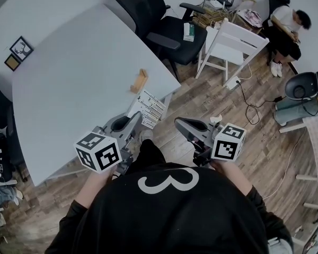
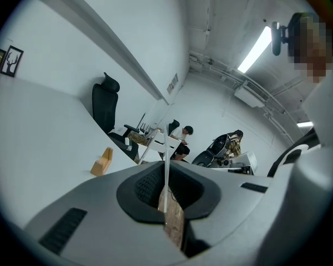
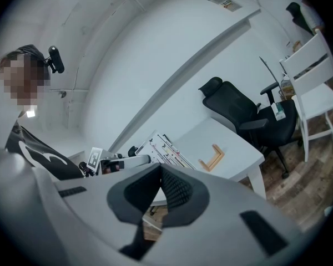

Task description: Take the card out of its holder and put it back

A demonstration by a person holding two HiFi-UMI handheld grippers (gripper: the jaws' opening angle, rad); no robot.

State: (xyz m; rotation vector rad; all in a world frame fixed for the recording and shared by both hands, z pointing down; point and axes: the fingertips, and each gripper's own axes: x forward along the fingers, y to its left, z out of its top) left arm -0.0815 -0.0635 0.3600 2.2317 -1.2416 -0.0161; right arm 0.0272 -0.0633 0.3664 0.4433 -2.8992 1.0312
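My left gripper (image 1: 132, 119) is shut on a white card (image 1: 148, 108) printed with lines and small marks, held out over the table's near corner. In the left gripper view the card (image 2: 166, 165) shows edge-on, pinched between the pads. The empty wooden card holder (image 1: 140, 81) stands on the white table (image 1: 69, 78), a short way beyond the card. It also shows as the holder (image 2: 102, 162) and the holder (image 3: 212, 158). My right gripper (image 1: 179, 123) hovers over the floor beside the table, shut with nothing in it. From the right gripper view the card (image 3: 167, 148) is seen face-on.
A black office chair (image 1: 159, 25) stands past the table's far edge, and a white chair (image 1: 230, 44) to its right. A person (image 1: 286, 25) sits at the back right. Cables (image 1: 249, 102) lie on the wooden floor. Two small framed pictures (image 1: 17, 53) lie beyond the table's left edge.
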